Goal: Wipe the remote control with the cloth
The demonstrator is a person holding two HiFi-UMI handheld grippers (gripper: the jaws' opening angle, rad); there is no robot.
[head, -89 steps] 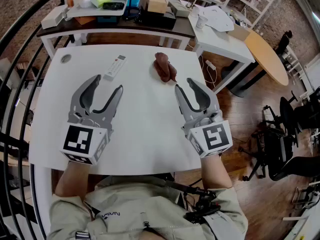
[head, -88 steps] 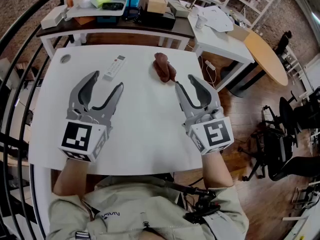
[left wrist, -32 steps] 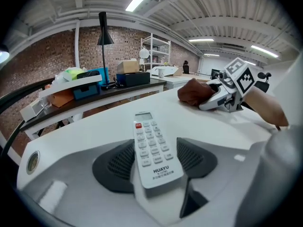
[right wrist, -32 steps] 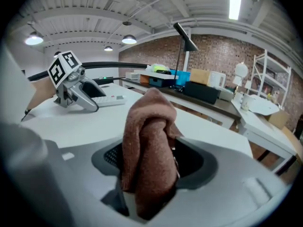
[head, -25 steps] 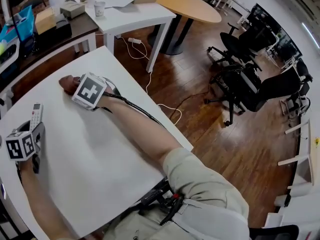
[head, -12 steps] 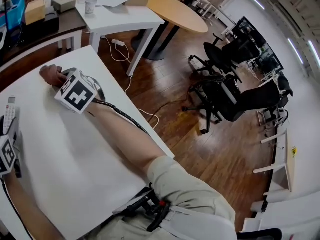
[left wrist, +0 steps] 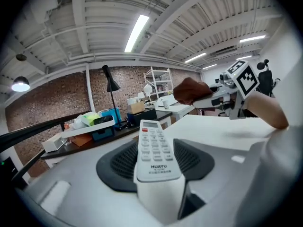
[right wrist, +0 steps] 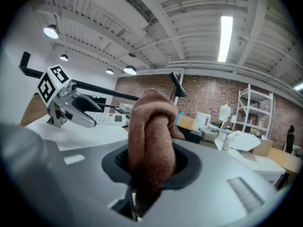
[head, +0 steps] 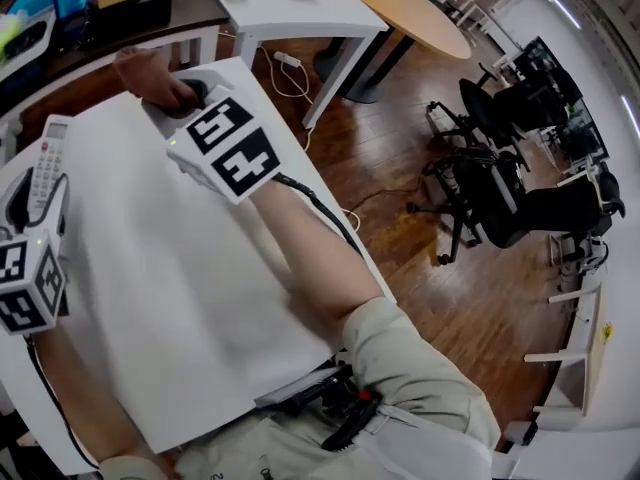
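A white remote control (head: 46, 166) is lifted above the white table (head: 180, 298), with my left gripper (head: 40, 193) shut on its lower end. In the left gripper view the remote (left wrist: 154, 150) stands out between the jaws, buttons up. My right gripper (head: 172, 93) is shut on a bunched brown cloth (head: 150, 73), held up over the table's far corner. In the right gripper view the cloth (right wrist: 151, 136) fills the gap between the jaws, and the left gripper (right wrist: 71, 105) with the remote (right wrist: 106, 118) shows to the left. The two grippers are apart.
A dark side table (head: 100, 13) with boxes and a blue bin stands beyond the white table. A white desk (head: 300, 3) and a round wooden table (head: 420, 13) are further right. Office chairs (head: 500, 168) stand on the wooden floor, and a cable (head: 300, 68) lies by the corner.
Both grippers have risen off the table, the left carrying the remote and the right carrying the cloth. The head view has swung, so both now sit further right in it.
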